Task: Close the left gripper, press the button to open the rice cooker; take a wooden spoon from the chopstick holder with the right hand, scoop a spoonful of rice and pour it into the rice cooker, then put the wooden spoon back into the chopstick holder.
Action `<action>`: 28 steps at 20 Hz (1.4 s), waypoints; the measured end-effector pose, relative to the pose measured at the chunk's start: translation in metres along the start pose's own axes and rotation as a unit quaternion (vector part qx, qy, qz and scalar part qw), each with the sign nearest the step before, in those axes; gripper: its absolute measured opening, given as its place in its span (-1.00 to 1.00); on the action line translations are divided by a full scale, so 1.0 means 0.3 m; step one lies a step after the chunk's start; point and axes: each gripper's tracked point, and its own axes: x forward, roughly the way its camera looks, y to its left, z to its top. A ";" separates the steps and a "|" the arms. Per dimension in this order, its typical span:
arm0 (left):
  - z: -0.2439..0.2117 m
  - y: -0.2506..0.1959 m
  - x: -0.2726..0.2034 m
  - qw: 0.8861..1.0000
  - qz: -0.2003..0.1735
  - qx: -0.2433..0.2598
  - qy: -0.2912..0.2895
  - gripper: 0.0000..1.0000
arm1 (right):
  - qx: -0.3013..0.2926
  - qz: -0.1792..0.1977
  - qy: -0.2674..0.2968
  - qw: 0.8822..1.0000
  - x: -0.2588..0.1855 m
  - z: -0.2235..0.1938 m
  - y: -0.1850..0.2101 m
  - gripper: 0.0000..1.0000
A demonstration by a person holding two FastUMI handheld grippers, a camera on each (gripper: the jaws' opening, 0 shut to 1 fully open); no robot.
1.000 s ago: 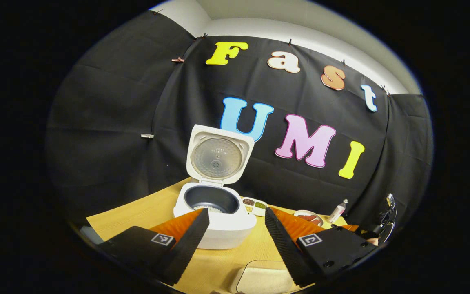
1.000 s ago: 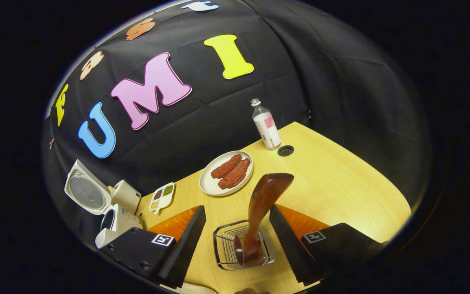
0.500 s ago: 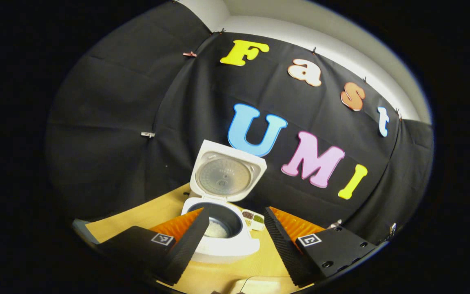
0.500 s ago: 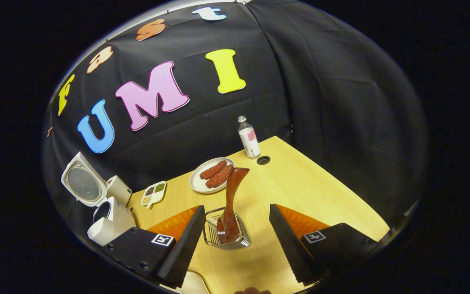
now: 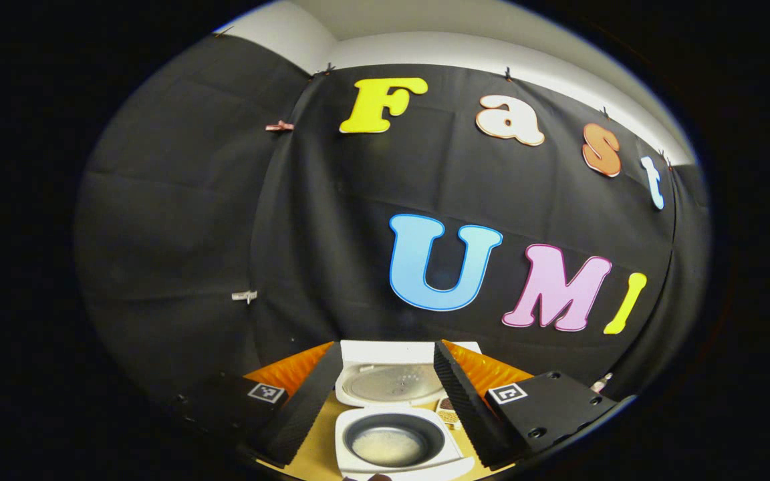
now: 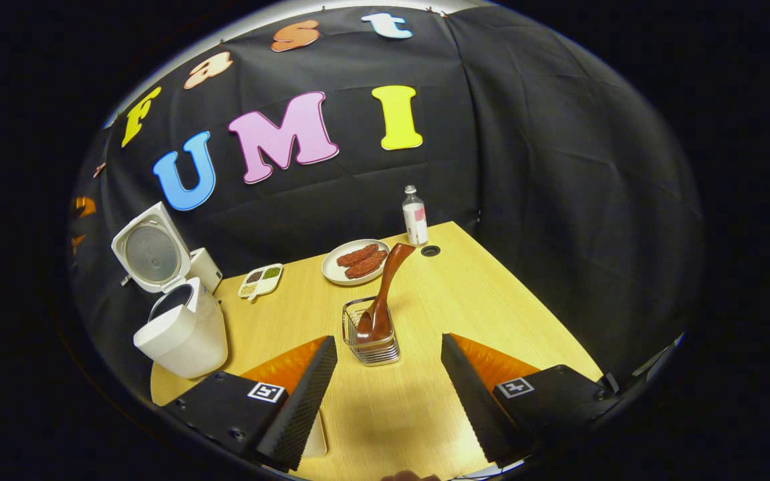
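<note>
The white rice cooker (image 5: 398,444) stands with its lid (image 5: 395,381) up, and pale rice lies in its dark pot. My left gripper (image 5: 385,407) hangs above it, open and holding nothing. In the right gripper view the cooker (image 6: 181,331) is at the table's left side. The brown wooden spoon (image 6: 385,287) leans in the wire chopstick holder (image 6: 370,337) at mid table, handle up and to the right. My right gripper (image 6: 388,394) is open, back from the holder and apart from it.
On the wooden table (image 6: 478,307) at the back are a white plate (image 6: 355,262) with red strips, a small divided dish (image 6: 261,280) of grains and a bottle (image 6: 415,217). A cable hole (image 6: 430,250) lies by the bottle. A pale tray's corner (image 6: 317,437) shows near the left finger.
My right gripper has drawn back and up from the holder, leaving the spoon in it. The left gripper view has tipped up and moved over the cooker.
</note>
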 end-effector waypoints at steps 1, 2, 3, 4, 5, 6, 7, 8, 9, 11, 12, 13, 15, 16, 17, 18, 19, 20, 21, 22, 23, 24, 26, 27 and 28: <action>0.013 -0.016 0.048 1.000 -0.002 0.018 -0.002 0.89 | -0.007 0.001 0.001 1.000 -0.009 -0.009 0.011 0.97; 0.023 -0.034 0.095 0.999 -0.002 0.041 -0.008 0.88 | -0.011 0.004 0.005 1.000 -0.013 -0.012 0.023 0.97; 0.022 -0.053 0.144 0.998 -0.006 0.063 -0.009 0.88 | -0.013 0.008 0.007 1.000 -0.022 -0.013 0.038 0.97; 0.011 -0.073 0.189 0.997 -0.010 0.081 -0.008 0.88 | -0.017 0.013 0.008 1.000 -0.028 -0.012 0.050 0.98; 0.007 -0.085 0.235 0.996 -0.013 0.090 -0.011 0.87 | -0.025 0.014 0.010 1.000 -0.035 -0.016 0.055 0.98; 0.005 -0.095 0.281 0.996 -0.017 0.091 -0.013 0.87 | -0.034 0.017 0.011 0.999 -0.042 -0.021 0.060 0.97; 0.004 -0.108 0.322 0.996 -0.024 0.090 -0.019 0.86 | -0.044 0.020 0.015 0.999 -0.054 -0.030 0.072 0.97; -0.010 -0.113 0.361 0.995 -0.025 0.093 -0.022 0.84 | -0.056 0.024 0.020 0.998 -0.064 -0.043 0.082 0.97; -0.021 -0.121 0.403 0.994 -0.029 0.101 -0.023 0.84 | -0.067 0.026 0.026 0.997 -0.073 -0.060 0.090 0.97; -0.071 -0.135 0.471 0.993 -0.039 0.111 -0.013 0.84 | -0.074 0.033 0.042 0.996 -0.086 -0.102 0.118 0.97; -0.098 -0.138 0.507 0.993 -0.044 0.110 -0.007 0.84 | -0.071 0.041 0.053 0.995 -0.097 -0.129 0.142 0.97; -0.116 -0.139 0.534 0.993 -0.049 0.105 -0.003 0.84 | -0.069 0.044 0.063 0.995 -0.109 -0.153 0.159 0.98; -0.159 -0.142 0.576 0.995 -0.056 0.086 0.008 0.84 | -0.065 0.050 0.075 0.994 -0.127 -0.179 0.189 0.98; -0.190 -0.136 0.587 0.995 -0.059 0.081 0.018 0.84 | -0.063 0.054 0.079 0.993 -0.137 -0.188 0.207 0.98; -0.222 -0.133 0.599 0.995 -0.064 0.077 0.032 0.84 | -0.063 0.056 0.082 0.993 -0.145 -0.195 0.216 0.98; -0.260 -0.136 0.604 0.993 -0.073 0.071 0.052 0.84 | -0.066 0.058 0.082 0.993 -0.147 -0.195 0.222 0.98; -0.296 -0.130 0.596 0.993 -0.076 0.061 0.069 0.84 | -0.071 0.058 0.080 0.993 -0.148 -0.192 0.223 0.98; -0.280 -0.136 0.596 0.994 -0.080 0.047 0.064 0.92 | -0.073 0.057 0.079 0.993 -0.146 -0.188 0.220 0.98; -0.288 -0.140 0.583 0.993 -0.084 0.048 0.074 0.95 | -0.071 0.056 0.078 0.993 -0.143 -0.187 0.216 0.98; -0.302 -0.138 0.562 0.991 -0.086 0.054 0.084 0.92 | -0.067 0.055 0.078 0.993 -0.142 -0.188 0.213 0.98; -0.308 -0.150 0.552 0.990 -0.090 0.060 0.093 0.94 | -0.063 0.054 0.077 0.994 -0.142 -0.191 0.206 0.98; -0.319 -0.157 0.531 0.988 -0.095 0.065 0.107 0.94 | -0.061 0.053 0.076 0.994 -0.140 -0.194 0.202 0.98; -0.347 -0.165 0.470 0.984 -0.105 0.047 0.139 0.94 | -0.061 0.053 0.076 0.994 -0.137 -0.197 0.188 0.98; -0.368 -0.167 0.430 0.981 -0.110 0.031 0.157 0.94 | -0.059 0.054 0.074 0.994 -0.140 -0.200 0.184 0.98; -0.395 -0.172 0.386 0.978 -0.112 0.012 0.175 0.95 | -0.056 0.057 0.071 0.994 -0.141 -0.198 0.183 0.98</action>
